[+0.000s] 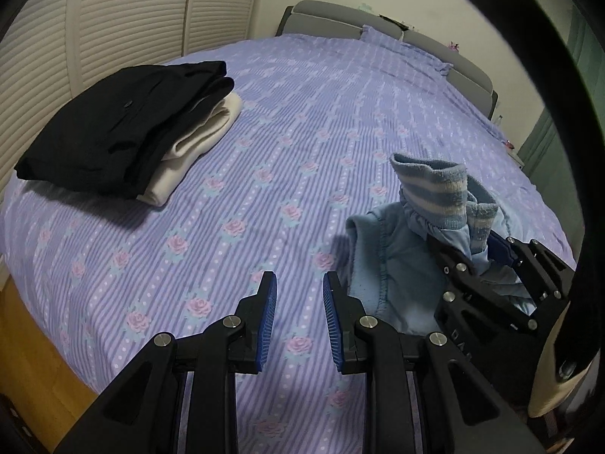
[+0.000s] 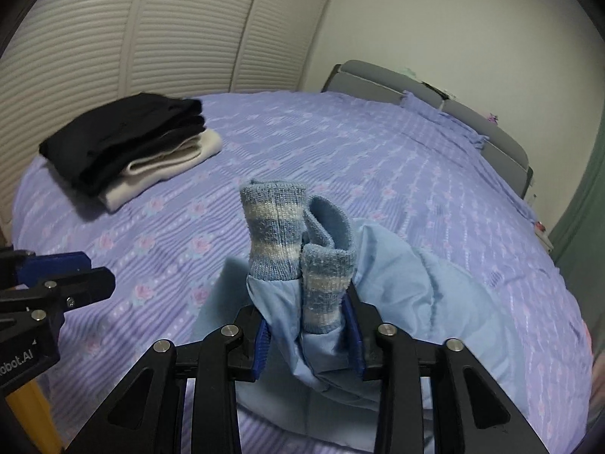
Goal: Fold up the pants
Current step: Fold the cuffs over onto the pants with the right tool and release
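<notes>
"obot.AI" on left gripper (image 2: 75, 276)

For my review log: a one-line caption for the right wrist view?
Right hand-held gripper clamps light blue pants by their striped cuffs above the bed.

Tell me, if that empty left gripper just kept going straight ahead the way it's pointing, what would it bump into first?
Most likely just the purple floral bedspread. The left gripper is open and aims over bare cover, between the folded black and cream clothes and the light blue pants. Depth is hard to judge.
</notes>
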A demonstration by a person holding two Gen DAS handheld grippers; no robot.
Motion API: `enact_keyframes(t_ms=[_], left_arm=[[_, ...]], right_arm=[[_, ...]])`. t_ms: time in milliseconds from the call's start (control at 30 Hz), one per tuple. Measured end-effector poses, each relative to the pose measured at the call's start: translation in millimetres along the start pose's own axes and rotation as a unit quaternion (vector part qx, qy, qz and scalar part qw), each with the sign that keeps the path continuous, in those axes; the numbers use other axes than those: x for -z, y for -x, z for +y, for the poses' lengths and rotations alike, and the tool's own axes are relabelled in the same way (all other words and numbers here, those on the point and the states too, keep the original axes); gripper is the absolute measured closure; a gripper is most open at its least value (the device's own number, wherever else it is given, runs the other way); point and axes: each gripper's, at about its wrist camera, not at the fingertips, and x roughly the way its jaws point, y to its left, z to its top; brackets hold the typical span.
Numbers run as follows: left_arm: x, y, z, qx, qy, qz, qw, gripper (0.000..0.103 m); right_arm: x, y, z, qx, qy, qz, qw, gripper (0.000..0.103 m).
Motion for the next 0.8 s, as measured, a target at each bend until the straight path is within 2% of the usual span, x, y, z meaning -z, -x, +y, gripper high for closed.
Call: enact_keyframes(t_ms=[67,133,200,433,567,633,800], left_arm=[[1.5,3.6,0.9,-0.006,0.000,-0.004,1.0000,0.072],[1.5,6.8,2.6,-0.010,0.000,-0.009,0.9999,0.070],[1.9,10.2,4.4,-0.010,0.003,-0.014,0.9998,0.069],[4.6,35.3,4.3,-0.017,-0.007,-0.048,0.9987,0.064],[7.3,48.5,-5.8,0.005,-0.017,-0.070,0.9974,0.057],[8.7,51.7,-17.0,0.022,-0.028,-0.077,0.9963,0.054],[5.0,45.5,-47.7,0.063,-0.055,-0.079,0.9933,0.047]], right_arm=[[3.0,3.2,2.2,-0.014,0.002,-0.004,1.000,0.053],[4.9,12.1,0.7,-0.057,-0.008,-0.017,0.998,0.038],[4.8,20.4,-0.1,-0.088,-0.016,-0.024,0.996,0.036],[4.9,55.9,-7.5,-0.110,-0.035,-0.062,0.991,0.036],[9.3,90.0,-26.7,-0.094,-0.060,-0.095,0.989,0.034],[15.6,104.5,-40.9,-0.071,-0.075,-0.108,0.989,0.023],[36.7,119.8,-80.4,-0.017,-0.107,-0.113,0.988,0.019]])
